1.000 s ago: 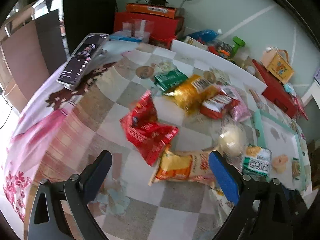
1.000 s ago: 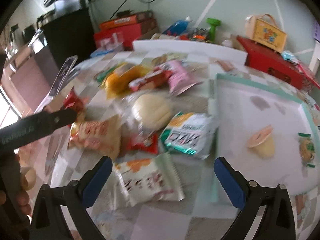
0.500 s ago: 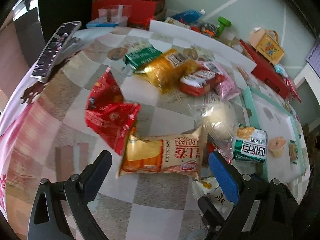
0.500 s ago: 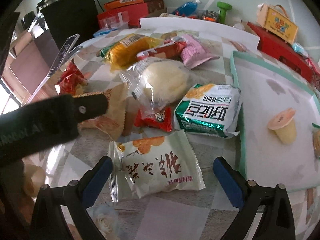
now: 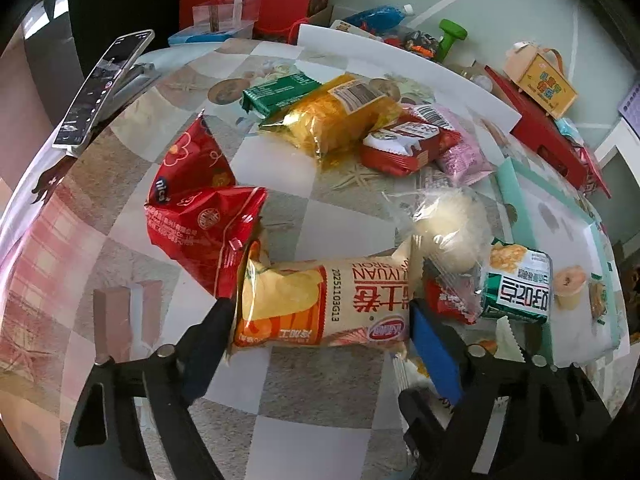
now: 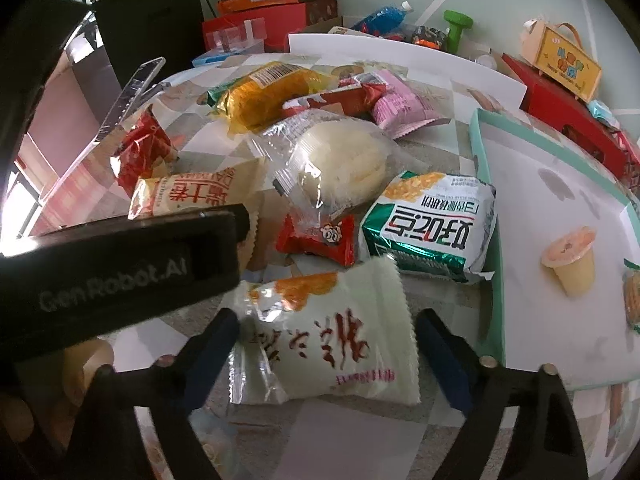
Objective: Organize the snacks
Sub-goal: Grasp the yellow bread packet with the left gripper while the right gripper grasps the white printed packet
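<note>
mostly unsorted; beside the teal tray, which holds just a jelly cup, lies the snack pile; left gripper brackets an orange chip packet, right gripper a white packet, both agape, neither clamped.

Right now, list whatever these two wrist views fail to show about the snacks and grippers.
- Left wrist view: the white packet is mostly hidden behind the left gripper.
- Right wrist view: the orange chip bag is partly covered by the left gripper's black body.
- Both views: whether the pads touch either bag cannot be told.
- Right wrist view: the wrapper in the tray is cut off by the edge.
</note>
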Motion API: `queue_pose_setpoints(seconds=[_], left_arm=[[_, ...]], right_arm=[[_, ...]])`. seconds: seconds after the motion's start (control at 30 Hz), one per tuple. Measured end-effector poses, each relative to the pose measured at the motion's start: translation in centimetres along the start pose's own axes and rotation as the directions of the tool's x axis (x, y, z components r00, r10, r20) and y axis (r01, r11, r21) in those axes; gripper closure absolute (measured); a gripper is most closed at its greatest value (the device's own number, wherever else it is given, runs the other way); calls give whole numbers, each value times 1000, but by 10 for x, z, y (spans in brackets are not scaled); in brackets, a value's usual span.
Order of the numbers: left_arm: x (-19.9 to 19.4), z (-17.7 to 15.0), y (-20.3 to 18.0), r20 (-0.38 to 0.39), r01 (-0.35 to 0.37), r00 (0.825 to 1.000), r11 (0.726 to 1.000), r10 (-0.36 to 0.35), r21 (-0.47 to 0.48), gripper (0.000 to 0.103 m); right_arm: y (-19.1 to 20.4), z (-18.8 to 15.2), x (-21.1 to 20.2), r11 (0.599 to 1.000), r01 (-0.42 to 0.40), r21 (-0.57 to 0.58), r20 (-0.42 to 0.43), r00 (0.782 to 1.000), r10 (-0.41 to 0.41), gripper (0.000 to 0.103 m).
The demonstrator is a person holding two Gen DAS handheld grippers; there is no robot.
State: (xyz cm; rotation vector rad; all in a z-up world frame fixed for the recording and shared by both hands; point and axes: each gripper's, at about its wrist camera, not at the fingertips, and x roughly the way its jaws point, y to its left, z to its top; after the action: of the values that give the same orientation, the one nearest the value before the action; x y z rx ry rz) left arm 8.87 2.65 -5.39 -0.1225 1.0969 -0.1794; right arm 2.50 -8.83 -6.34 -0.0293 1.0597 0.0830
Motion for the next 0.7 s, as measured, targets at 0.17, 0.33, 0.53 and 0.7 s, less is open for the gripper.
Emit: queue_pose_setpoints(seconds=[0.17, 0.33, 0.53, 0.7], left_arm=[[-2, 1, -2, 6, 4, 1000, 1000, -4, 6, 23], [-4, 1, -1, 11, 9, 1000, 1000, -9, 4, 25], [-11, 0, 1, 25, 14, 1000, 1000, -14, 0, 25], [-18, 0, 3, 39, 21, 999, 1000, -21, -4, 25]], right_arm=[[-2, 1, -4, 1000, -9, 7, 12, 1000, 9, 33], [-7, 4, -6, 1000, -22, 21, 15, 1000, 21, 45], [-8, 5, -6, 999, -35, 32, 18, 999, 34, 48], [-7, 6, -7, 998, -40, 38, 23, 999, 39, 50]])
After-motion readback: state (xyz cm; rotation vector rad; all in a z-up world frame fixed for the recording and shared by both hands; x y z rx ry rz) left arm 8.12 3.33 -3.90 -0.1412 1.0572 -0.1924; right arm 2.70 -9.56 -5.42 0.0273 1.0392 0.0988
